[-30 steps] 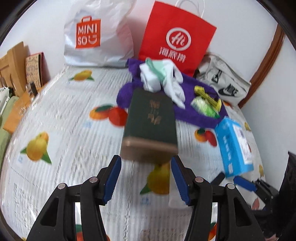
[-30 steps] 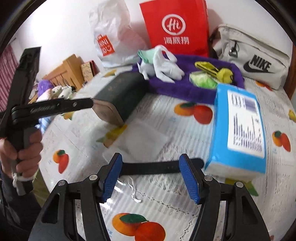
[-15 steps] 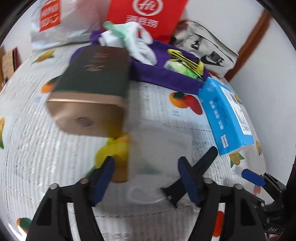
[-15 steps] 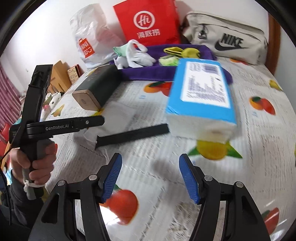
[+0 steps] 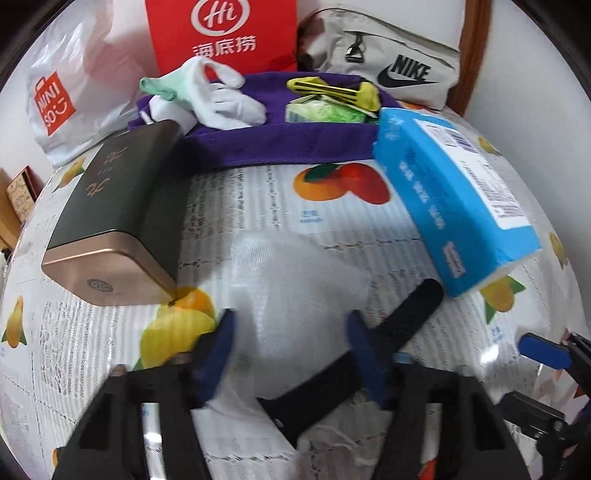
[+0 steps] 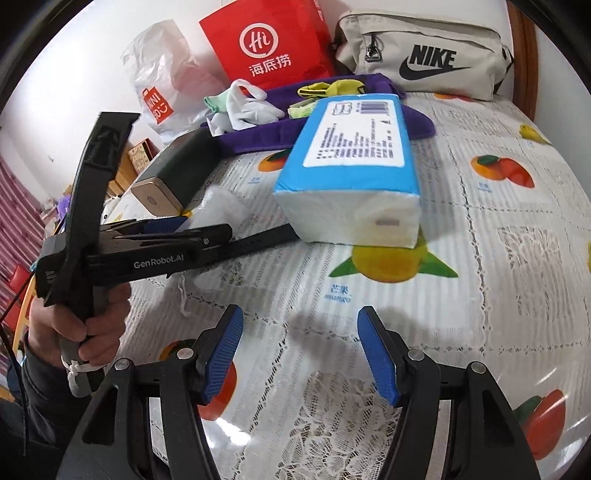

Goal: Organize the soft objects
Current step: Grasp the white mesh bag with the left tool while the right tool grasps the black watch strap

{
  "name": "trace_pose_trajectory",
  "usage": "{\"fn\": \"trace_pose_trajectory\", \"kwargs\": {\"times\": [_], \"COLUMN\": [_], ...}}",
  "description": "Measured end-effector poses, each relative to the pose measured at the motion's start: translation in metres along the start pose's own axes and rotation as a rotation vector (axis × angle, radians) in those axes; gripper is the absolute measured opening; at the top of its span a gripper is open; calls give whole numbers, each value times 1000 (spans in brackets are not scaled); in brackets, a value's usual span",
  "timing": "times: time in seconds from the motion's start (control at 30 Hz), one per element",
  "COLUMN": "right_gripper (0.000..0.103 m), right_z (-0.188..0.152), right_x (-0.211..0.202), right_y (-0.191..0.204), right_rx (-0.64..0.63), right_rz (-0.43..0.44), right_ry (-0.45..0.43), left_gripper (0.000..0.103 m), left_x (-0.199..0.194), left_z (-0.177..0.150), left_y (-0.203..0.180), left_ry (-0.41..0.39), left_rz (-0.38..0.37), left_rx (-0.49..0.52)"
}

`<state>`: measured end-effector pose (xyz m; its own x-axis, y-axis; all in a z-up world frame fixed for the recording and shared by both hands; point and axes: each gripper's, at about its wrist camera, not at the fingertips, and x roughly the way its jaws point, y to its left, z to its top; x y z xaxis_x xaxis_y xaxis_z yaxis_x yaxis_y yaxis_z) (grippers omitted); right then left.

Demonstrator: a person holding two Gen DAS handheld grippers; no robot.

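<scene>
- Left wrist view: white gauzy cloth (image 5: 295, 295) lying flat on fruit-print tablecloth (image 5: 92, 369), right ahead of left gripper (image 5: 291, 343), partly btwn its blue pads.
- Left gripper wide open, holding nothing; blurred, so contact w/ cloth impossible to tell.
- Black strap (image 5: 369, 354) running diagonally under/beside cloth's near edge, crossing path of right-hand pad.
- Risk: closing here could pinch strap along w/ cloth, or only snag a thin fold and slip off — fabric sheer, limp, loose threads at near edge.
- Dark green box w/ gold end (image 5: 118, 221) just left of cloth; blue tissue pack (image 5: 454, 199) to right, far end resting on purple towel (image 5: 295, 140).
- Risk: sideways drag of cloth could bump box or tug strap, one end of which meets the tissue pack.
- On towel: white gloves (image 5: 221, 99) at left, yellow-green items (image 5: 332, 103) at right — likely where soft things go.
- Right wrist view: right gripper (image 6: 299, 354) wide open, empty, hovering over bare tablecloth, short of tissue pack (image 6: 351, 166).
- Behind: red paper bag (image 5: 221, 33), white Miniso bag (image 5: 66, 96), Nike pouch (image 5: 388, 62).
</scene>
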<state>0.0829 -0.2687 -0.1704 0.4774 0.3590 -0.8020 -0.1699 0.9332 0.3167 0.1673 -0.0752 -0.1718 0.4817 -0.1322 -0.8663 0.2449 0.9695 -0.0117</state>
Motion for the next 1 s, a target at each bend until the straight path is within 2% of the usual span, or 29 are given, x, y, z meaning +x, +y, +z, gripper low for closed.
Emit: {"fn": "trace_pose_trajectory", "kwargs": {"times": [0.03,0.13,0.2,0.33,0.43,0.67,0.73,0.8,0.9,1.0], "right_gripper": [64,64,64,64,64,64,64,64,64,64], "right_z": [0,-1,-2,-4,-5,-4,-2,-1,2,5], "right_x": [1,1,-1,-2,-2,7,14,21,33,39], "right_y": [-1,1,2,8,14,40,50,59,68,76], "right_rx": [2,-2,-8,-16,-26,-39,-51,-63,-59,-68], "right_rz": [-1,-5,-1,1,5,21,17,-13,-25,-87], "right_ry": [2,-2,-5,-9,-8,4,14,18,31,12], "left_gripper": [35,17,9,6,6,6,6,6,6,6], "left_x": [-2,-7,-11,-19,-27,-46,-46,-46,-48,-51], "left_z": [-2,-8,-13,-27,-38,-58,-61,-63,-68,-72], "left_y": [-3,-10,-10,-1,4,36,45,55,74,90], "left_ry": [2,6,17,47,56,18,9,0,-11,-25], "left_rz": [-14,-48,-91,-236,-292,-261,-214,-172,-169,-153], "left_rx": [12,31,19,-29,-56,-143,-163,-178,-209,-240]}}
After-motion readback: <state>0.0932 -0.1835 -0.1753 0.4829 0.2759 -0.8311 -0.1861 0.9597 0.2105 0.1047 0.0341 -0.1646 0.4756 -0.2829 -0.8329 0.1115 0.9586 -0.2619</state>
